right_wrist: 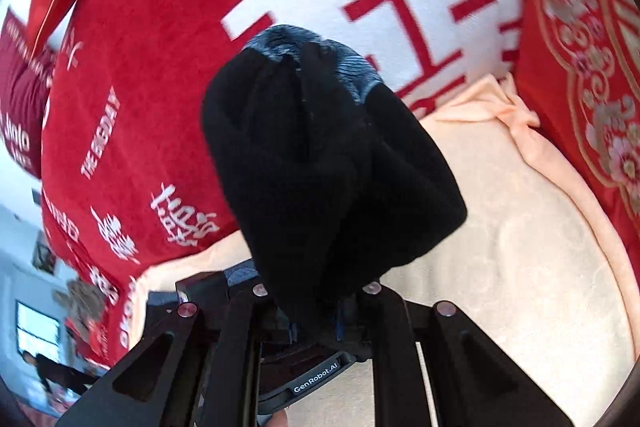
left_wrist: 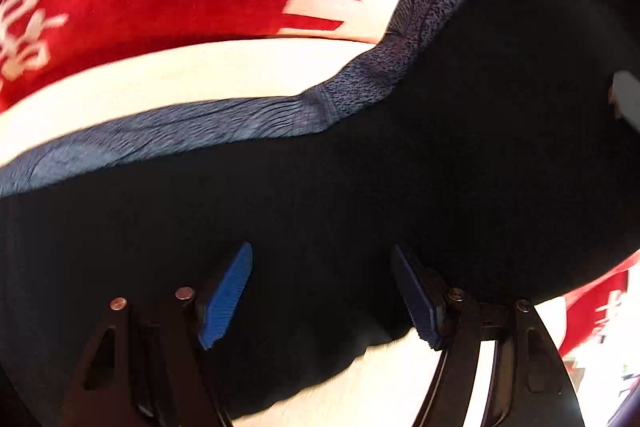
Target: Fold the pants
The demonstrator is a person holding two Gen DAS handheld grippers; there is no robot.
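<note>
On the bed, right tongs (right_wrist: 316, 323) pinch the floppy black pants (right_wrist: 320, 155); left tongs (left_wrist: 320, 297) hang spread. Soft, light stuff, so grab the grey waistband (left_wrist: 248, 123).

The soft black pants (left_wrist: 400, 167) carry a speckled blue-grey knit waistband (left_wrist: 360, 95). At eleven o'clock spreads a red plush blanket (right_wrist: 152, 75) patterned with white characters and lettering. The flat sheet (right_wrist: 500, 227) is pale peach. The left tongs (left_wrist: 320, 297) wear ribbed blue pads (left_wrist: 226, 297).

Matt black knit pants (right_wrist: 332, 163) with ribbed grey waistband (left_wrist: 248, 119); plush red blanket (right_wrist: 160, 75); ridged blue fingers (left_wrist: 226, 297)
</note>
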